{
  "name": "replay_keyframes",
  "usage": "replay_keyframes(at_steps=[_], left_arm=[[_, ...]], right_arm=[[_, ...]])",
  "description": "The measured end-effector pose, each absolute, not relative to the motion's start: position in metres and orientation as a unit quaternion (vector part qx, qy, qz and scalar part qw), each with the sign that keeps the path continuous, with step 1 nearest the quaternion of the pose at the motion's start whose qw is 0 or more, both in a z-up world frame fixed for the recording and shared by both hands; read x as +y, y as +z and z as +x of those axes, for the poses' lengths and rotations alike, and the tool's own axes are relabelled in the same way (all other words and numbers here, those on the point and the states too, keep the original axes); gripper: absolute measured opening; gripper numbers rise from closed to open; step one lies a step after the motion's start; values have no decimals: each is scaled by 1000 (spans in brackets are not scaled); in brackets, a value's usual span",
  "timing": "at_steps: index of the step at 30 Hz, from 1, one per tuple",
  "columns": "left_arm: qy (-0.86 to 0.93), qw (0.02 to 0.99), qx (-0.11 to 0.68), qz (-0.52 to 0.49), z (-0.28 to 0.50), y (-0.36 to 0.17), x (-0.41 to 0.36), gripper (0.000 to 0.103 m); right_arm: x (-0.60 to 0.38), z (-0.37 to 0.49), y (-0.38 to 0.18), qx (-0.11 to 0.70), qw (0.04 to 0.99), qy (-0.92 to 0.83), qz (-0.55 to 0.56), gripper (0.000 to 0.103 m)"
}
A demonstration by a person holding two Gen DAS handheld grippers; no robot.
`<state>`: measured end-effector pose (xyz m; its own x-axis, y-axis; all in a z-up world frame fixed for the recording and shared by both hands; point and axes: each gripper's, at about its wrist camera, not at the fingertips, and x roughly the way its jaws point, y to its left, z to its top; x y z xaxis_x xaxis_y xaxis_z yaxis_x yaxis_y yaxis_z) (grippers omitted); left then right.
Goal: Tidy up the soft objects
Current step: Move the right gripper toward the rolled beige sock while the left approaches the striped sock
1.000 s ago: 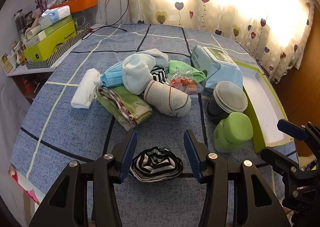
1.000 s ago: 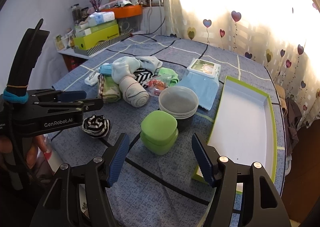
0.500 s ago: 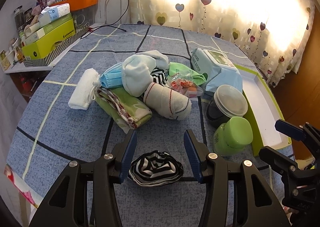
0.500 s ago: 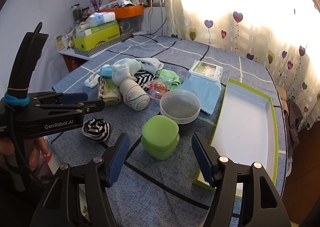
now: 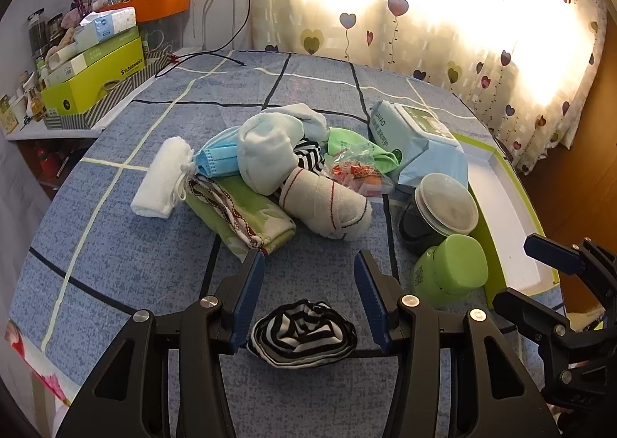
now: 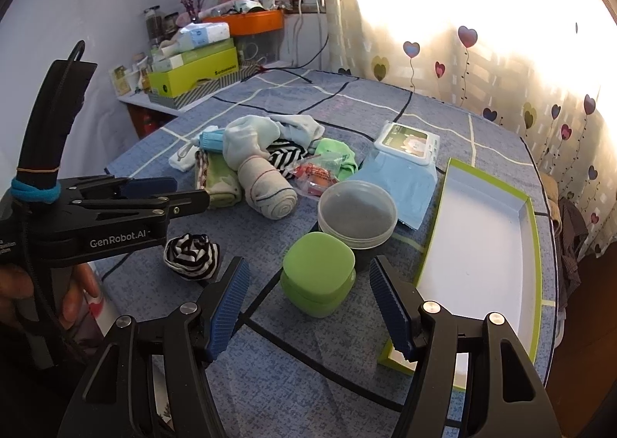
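Blue checked tablecloth [image 5: 154, 264] covers the bed. Near its front edge the striped sock ball [image 5: 302, 337] lies between the wide-open left gripper [image 5: 308, 295]; probably untouched. Next: close, carry to the white tray [image 6: 474, 245]. Right gripper [image 6: 308, 307] stands wide, empty.

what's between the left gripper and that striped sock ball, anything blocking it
Nothing visible. The striped sock ball lies alone on the tablecloth, right between the open fingers of the left gripper. The pile of soft things sits farther back, and the green container stands off to the side.
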<state>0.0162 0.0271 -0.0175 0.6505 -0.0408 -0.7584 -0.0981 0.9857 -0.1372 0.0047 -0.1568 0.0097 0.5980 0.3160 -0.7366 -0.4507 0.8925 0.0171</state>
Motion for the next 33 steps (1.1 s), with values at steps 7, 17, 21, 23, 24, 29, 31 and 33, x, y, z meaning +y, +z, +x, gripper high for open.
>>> replay_keyframes(at_steps=[7, 17, 21, 23, 24, 29, 31, 33], left_arm=[[8, 909, 410, -76, 16, -16, 26, 50], [2, 911, 407, -71, 17, -16, 25, 50], [-1, 913, 402, -72, 17, -14, 26, 50], [-1, 913, 400, -73, 17, -13, 27, 50], [-1, 914, 399, -72, 17, -12, 28, 50], [2, 913, 401, -80, 14, -11, 33, 50], [7, 912, 402, -82, 13, -12, 35, 50], [11, 910, 405, -84, 11, -12, 38, 50]], right_arm=[[-155, 4, 9, 391, 888, 226, -84, 65], [-155, 6, 11, 386, 888, 236, -83, 65], [-152, 6, 11, 385, 887, 241, -87, 65], [-151, 7, 12, 385, 886, 243, -88, 65], [-150, 7, 12, 385, 886, 245, -89, 65], [-148, 10, 13, 384, 885, 248, -86, 65], [-147, 10, 14, 381, 886, 250, -85, 65], [-147, 9, 15, 380, 886, 253, -82, 65]])
